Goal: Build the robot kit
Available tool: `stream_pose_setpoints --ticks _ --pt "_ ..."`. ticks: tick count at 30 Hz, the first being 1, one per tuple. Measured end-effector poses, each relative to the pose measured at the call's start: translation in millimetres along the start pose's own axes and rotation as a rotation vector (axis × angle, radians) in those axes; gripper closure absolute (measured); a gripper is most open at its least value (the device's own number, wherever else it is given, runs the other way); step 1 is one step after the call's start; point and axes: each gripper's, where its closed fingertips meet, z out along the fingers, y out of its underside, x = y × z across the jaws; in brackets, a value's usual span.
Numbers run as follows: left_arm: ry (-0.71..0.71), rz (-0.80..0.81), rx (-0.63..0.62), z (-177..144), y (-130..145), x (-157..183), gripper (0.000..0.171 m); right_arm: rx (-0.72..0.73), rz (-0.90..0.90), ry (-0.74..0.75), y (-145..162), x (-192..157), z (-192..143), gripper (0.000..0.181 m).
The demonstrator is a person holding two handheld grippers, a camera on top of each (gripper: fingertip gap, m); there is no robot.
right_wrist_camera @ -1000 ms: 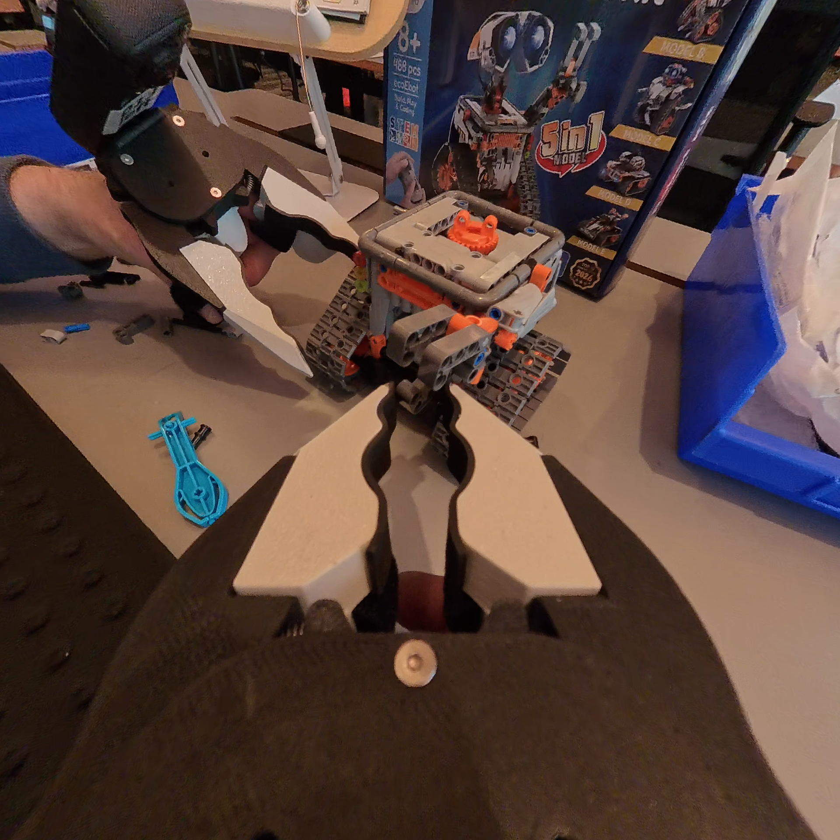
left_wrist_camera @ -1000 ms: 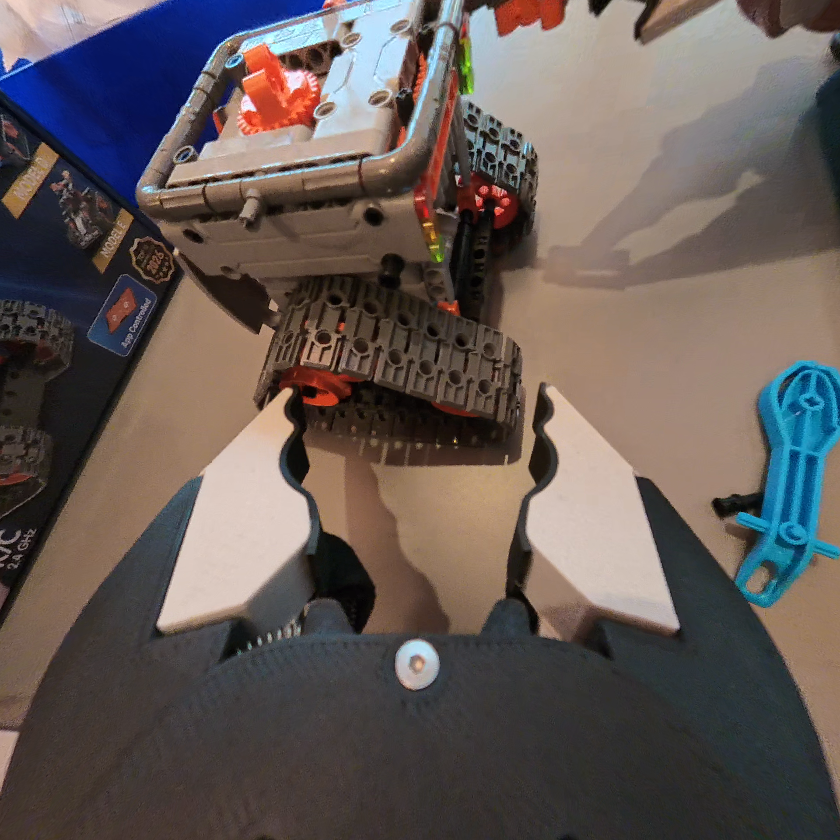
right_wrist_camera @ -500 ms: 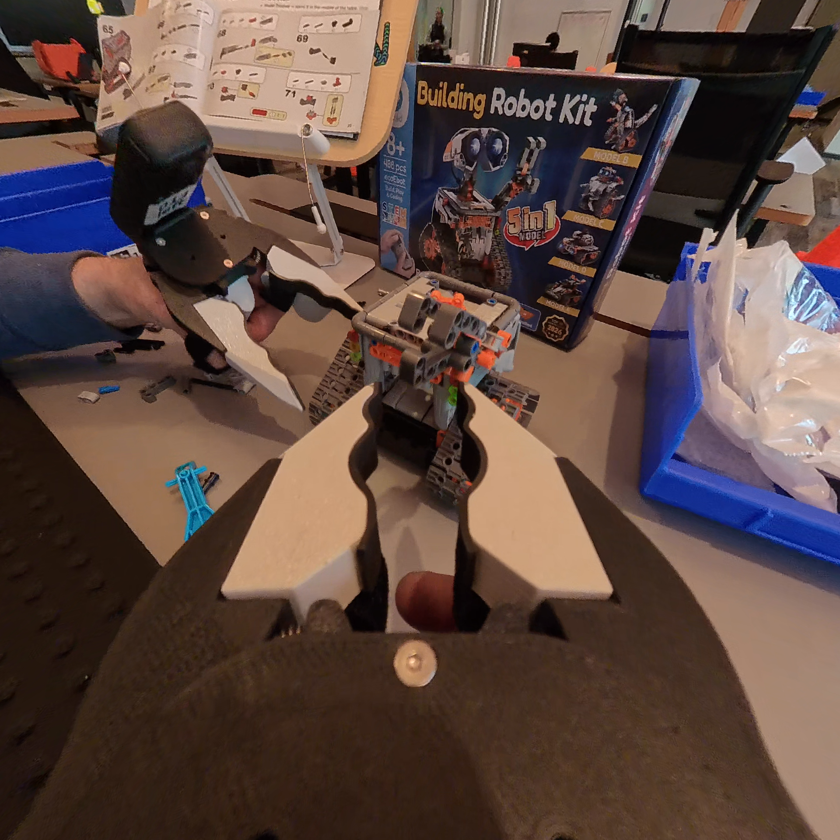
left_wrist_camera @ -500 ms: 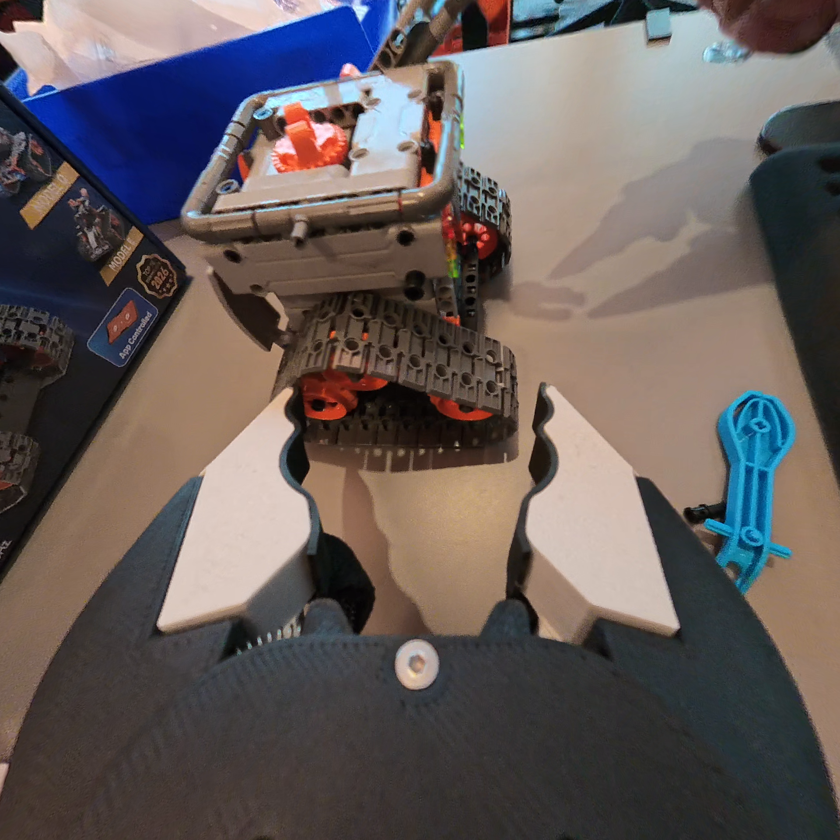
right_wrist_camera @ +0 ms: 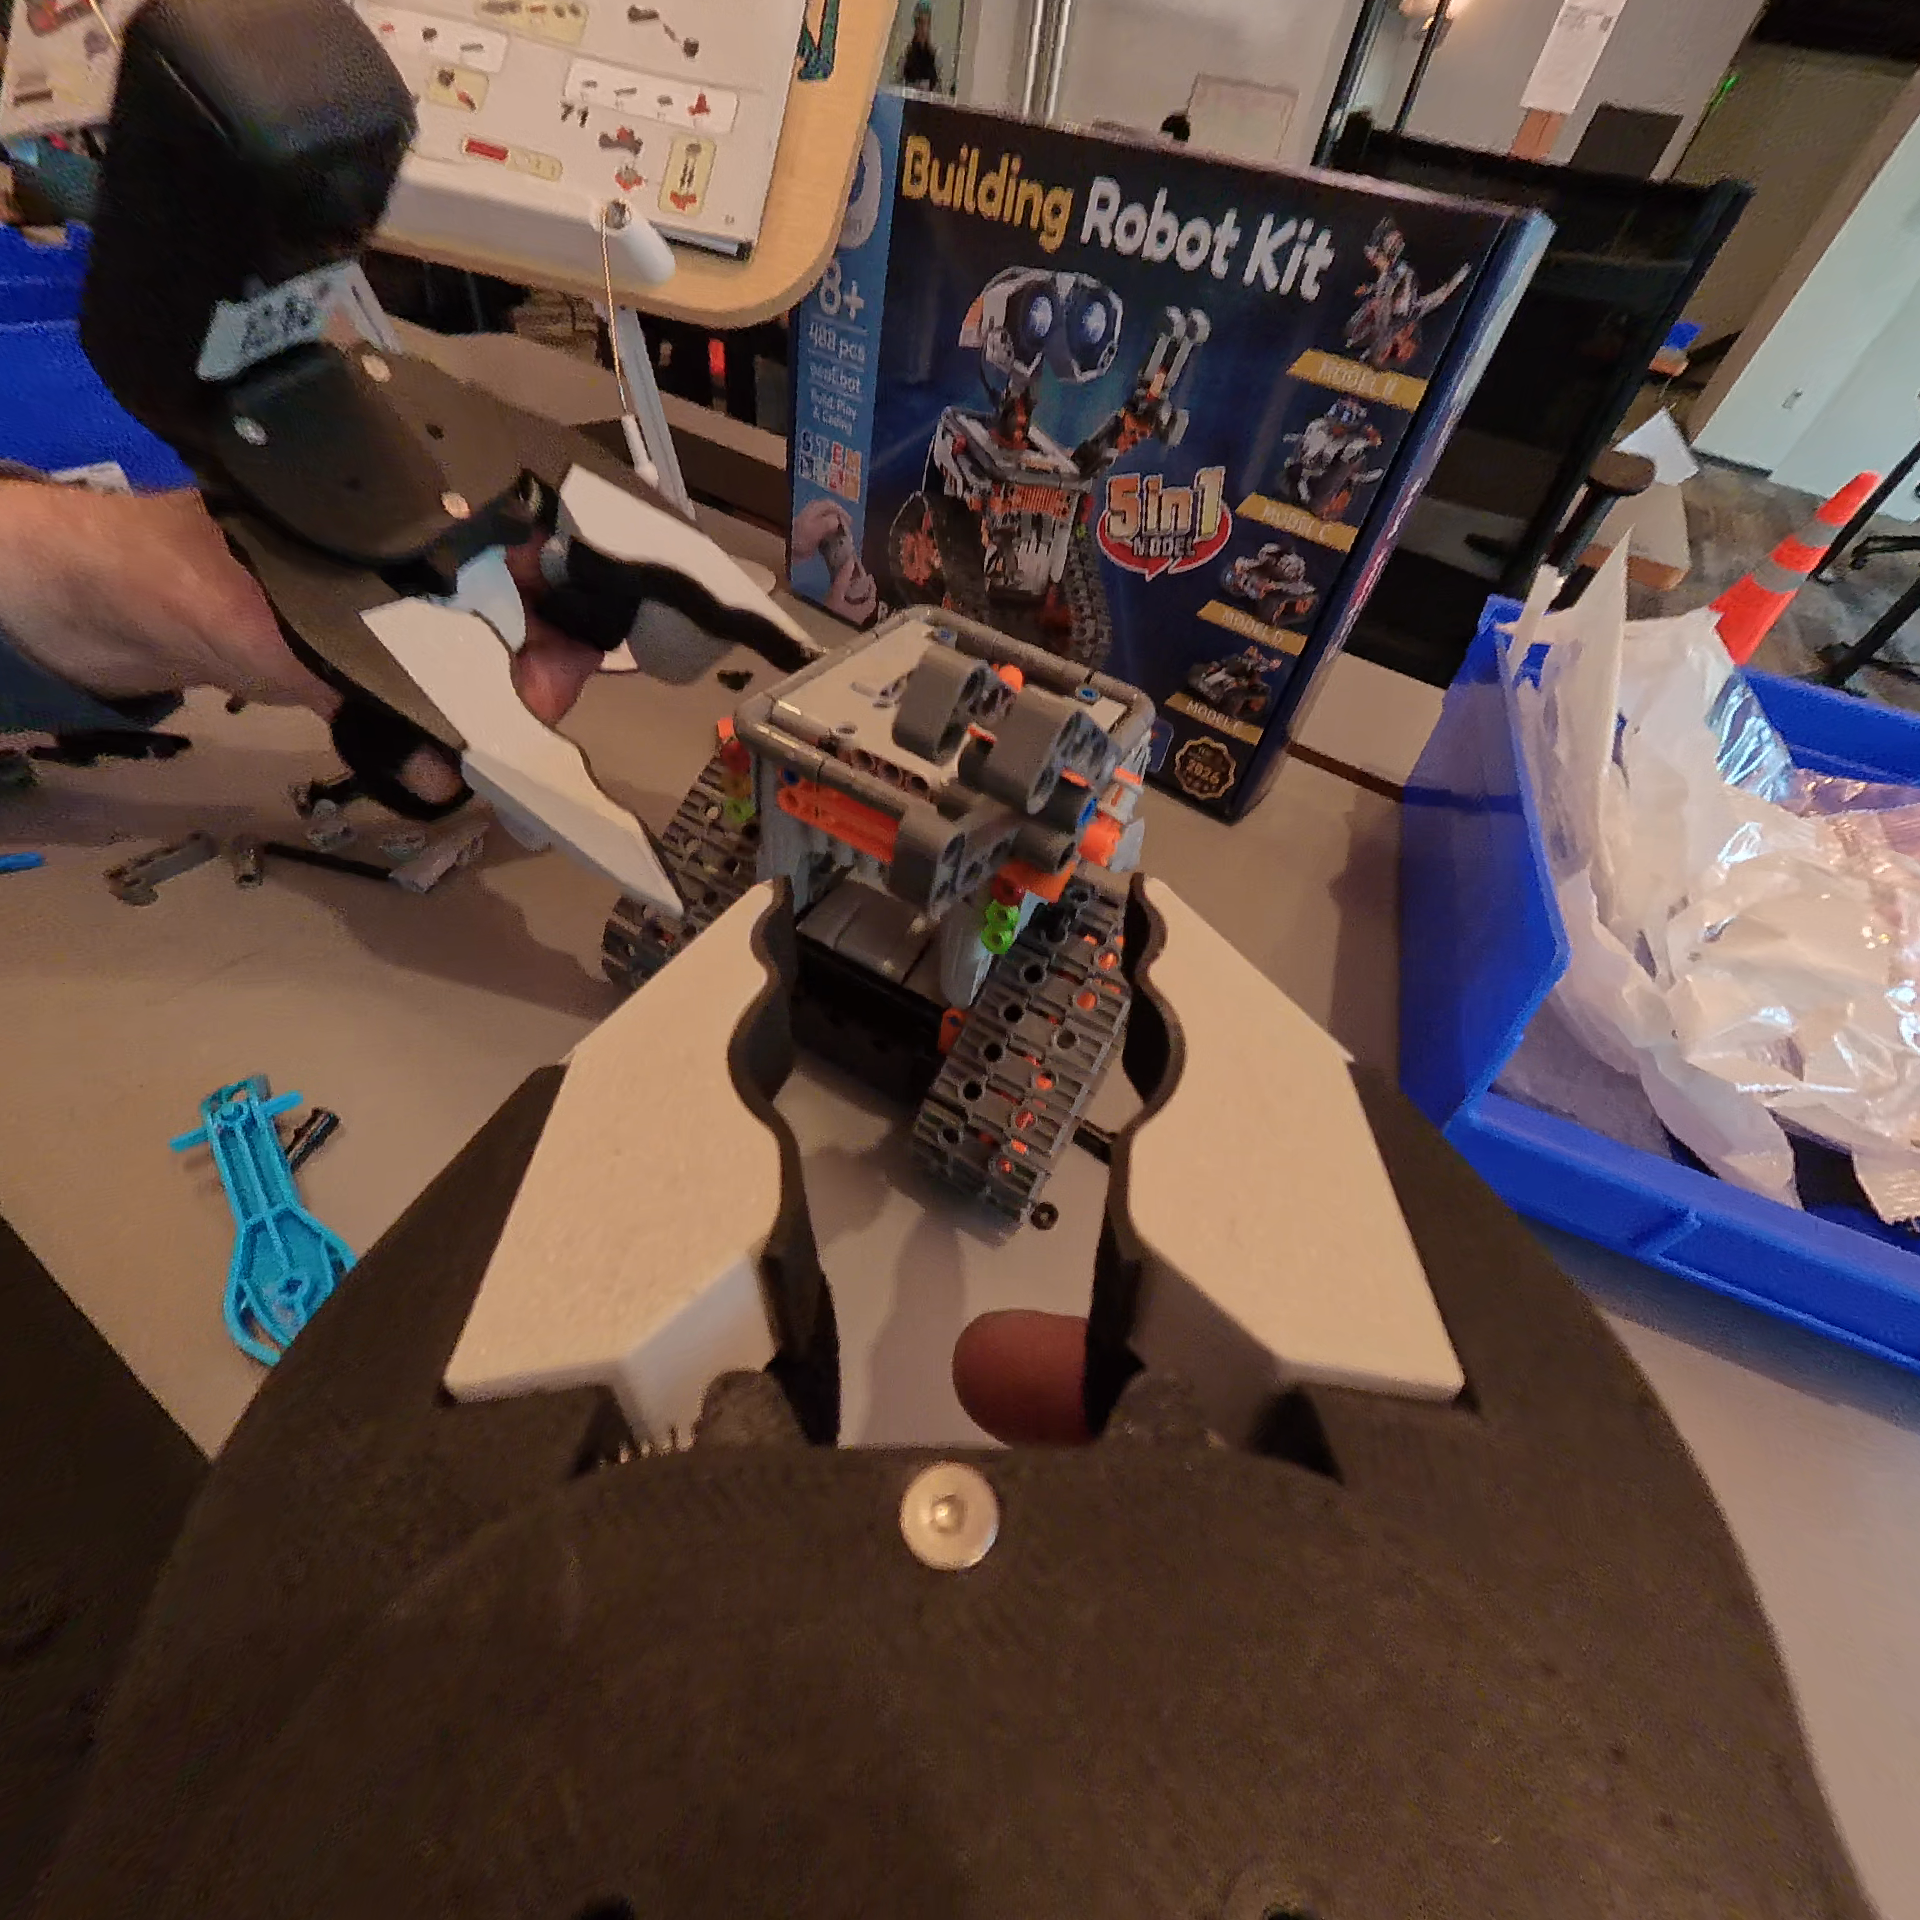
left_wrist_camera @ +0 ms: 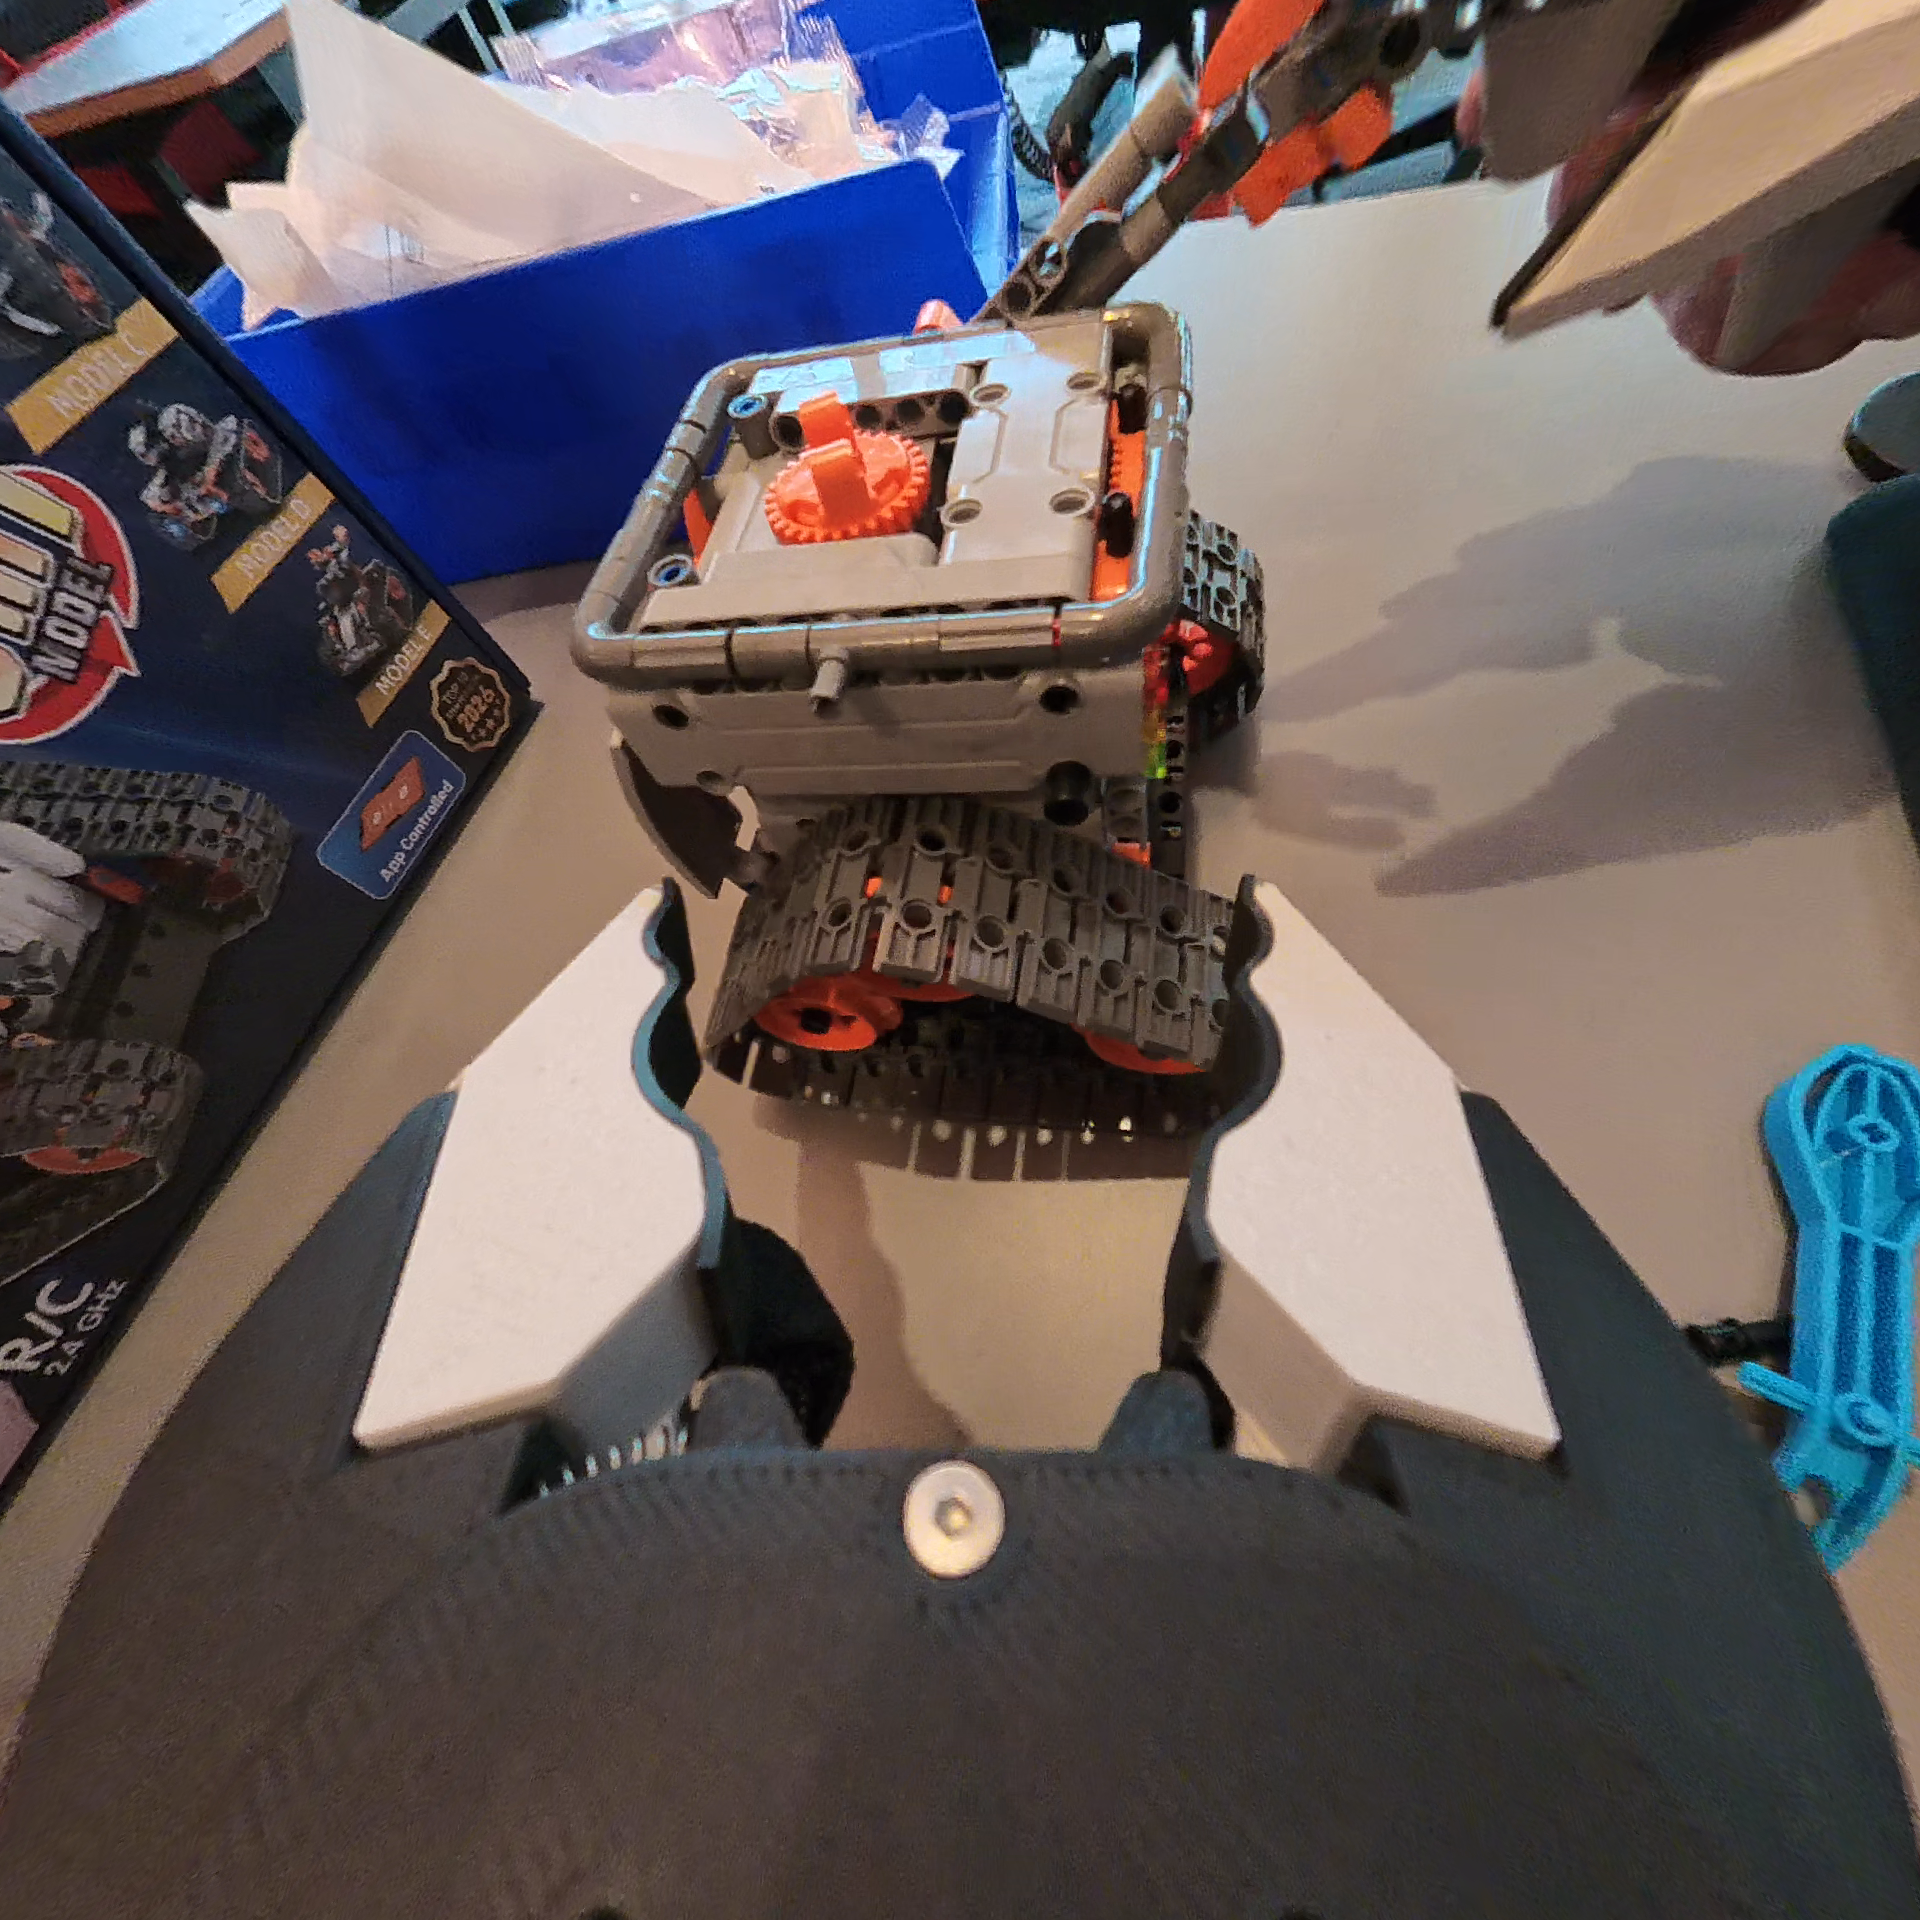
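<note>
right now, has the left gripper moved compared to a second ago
Yes. The left gripper has moved forward: the grey track now sits between its open fingertips, and the blue tool lies further back beside it.

The left hand-held gripper [left_wrist_camera: 951, 914] has its two white fingers [left_wrist_camera: 551, 1174] spread wide, with nothing between them, and it tilts downward. Seen from the right wrist view, this same left hand-held gripper [right_wrist_camera: 665, 748] hangs in the air, its fingers angled down and to the right, and a bare hand [right_wrist_camera: 114, 603] grips its black body from behind, with a fingertip showing under the fingers. The right hand-held gripper [right_wrist_camera: 951, 904] also has its white fingers [right_wrist_camera: 644, 1164] parted, less widely than the left's, and clasps nothing. A fingertip [right_wrist_camera: 1023, 1377] shows in the gap at the base of its fingers.
</note>
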Motion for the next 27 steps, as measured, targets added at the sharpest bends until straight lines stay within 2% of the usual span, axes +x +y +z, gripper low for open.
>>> stream_pose_setpoints --ticks 2,5,7,9,15,19,27 --pt "0.003 0.016 -0.022 6 4 2 0.072 0.011 -0.024 0.042 -3 1 1 0.120" --pt "0.012 0.022 -0.034 12 7 10 0.078 0.015 -0.049 0.092 -6 4 4 0.131" --pt "-0.005 0.032 -0.042 14 9 11 0.075 0.034 -0.048 0.104 -9 6 4 0.146" --pt "-0.011 0.038 -0.044 14 9 11 0.075 0.028 -0.057 0.111 -9 9 3 0.153" --pt "-0.015 0.032 -0.035 15 8 12 0.076 0.028 -0.052 0.113 -6 16 -2 0.158" --pt "-0.021 0.031 -0.035 16 8 14 0.076 0.031 -0.034 0.099 -4 19 -5 0.155" --pt "-0.023 0.027 -0.036 16 8 14 0.076 0.029 -0.093 0.079 -4 11 -22 0.138"
